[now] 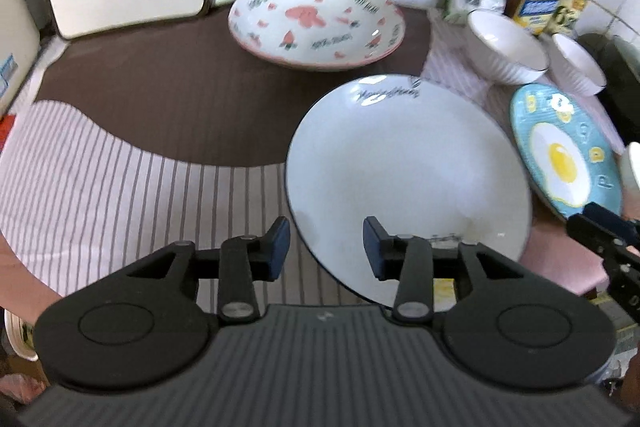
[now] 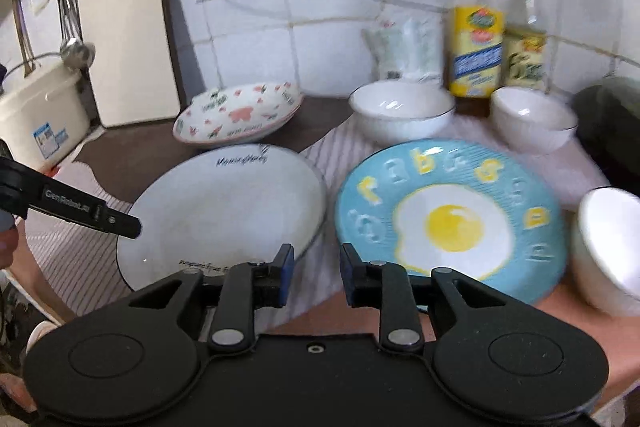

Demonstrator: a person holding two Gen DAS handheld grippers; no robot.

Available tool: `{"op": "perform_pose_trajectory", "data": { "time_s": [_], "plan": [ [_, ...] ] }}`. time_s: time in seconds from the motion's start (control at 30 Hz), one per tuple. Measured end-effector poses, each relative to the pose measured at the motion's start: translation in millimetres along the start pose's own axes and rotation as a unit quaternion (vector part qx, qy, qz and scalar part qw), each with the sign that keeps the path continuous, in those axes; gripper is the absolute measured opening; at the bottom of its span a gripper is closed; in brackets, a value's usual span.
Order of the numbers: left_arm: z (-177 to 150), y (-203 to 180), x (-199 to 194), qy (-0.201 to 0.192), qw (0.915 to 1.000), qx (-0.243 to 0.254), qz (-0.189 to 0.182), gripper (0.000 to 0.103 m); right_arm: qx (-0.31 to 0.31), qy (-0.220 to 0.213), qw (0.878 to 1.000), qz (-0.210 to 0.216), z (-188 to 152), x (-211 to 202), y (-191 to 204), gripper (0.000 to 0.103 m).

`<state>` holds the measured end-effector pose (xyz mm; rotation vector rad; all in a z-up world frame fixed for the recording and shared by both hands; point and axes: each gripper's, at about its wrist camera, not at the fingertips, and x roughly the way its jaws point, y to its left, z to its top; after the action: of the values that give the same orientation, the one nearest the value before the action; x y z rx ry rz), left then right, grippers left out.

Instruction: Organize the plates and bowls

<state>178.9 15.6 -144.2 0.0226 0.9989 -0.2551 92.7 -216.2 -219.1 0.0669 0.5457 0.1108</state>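
A large white plate (image 1: 408, 179) with a dark rim lies on the striped cloth. My left gripper (image 1: 326, 247) hovers open over its near left rim, and the pads do not touch it. A blue fried-egg plate (image 2: 448, 215) lies to the right of the white plate (image 2: 224, 211). My right gripper (image 2: 316, 273) is open above the cloth strip between the two, holding nothing. A pink strawberry plate (image 1: 316, 23) sits further back. Two white bowls (image 2: 400, 115) (image 2: 532, 119) stand behind the blue plate, and a third bowl (image 2: 608, 251) is at its right.
A cream cutting board (image 2: 128, 35) leans on the tiled wall at the back left, next to a white container (image 2: 40, 123). Two bottles (image 2: 476, 39) and a bag (image 2: 404, 47) stand at the back right. A dark pan (image 2: 612, 123) sits at the far right.
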Motion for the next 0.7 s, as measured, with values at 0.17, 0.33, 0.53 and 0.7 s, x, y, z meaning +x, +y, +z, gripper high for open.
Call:
{"op": "perform_pose_trajectory", "data": {
  "time_s": [0.17, 0.33, 0.53, 0.7],
  "plan": [
    [3.4, -25.1, -30.5, -0.032, 0.9986, 0.035, -0.023, 0.041, 0.007, -0.028, 0.999, -0.023, -3.1, -36.7, -23.7, 0.036],
    [8.9, -58.0, -52.9, -0.066, 0.9940, 0.068, -0.054, 0.047, 0.013, -0.051, 0.998, -0.036, -3.8, -61.2, -43.2, 0.042],
    [19.5, -96.5, -56.9, -0.085, 0.9872, 0.106, -0.082, 0.051, 0.028, -0.057, 0.997, -0.042, -10.5, -68.0, -62.9, 0.049],
    [30.7, -126.2, -42.5, -0.099, 0.9804, 0.143, -0.091, 0.055, 0.066, -0.058, 0.994, -0.058, -21.9, -56.8, -81.2, 0.050]
  ]
}}
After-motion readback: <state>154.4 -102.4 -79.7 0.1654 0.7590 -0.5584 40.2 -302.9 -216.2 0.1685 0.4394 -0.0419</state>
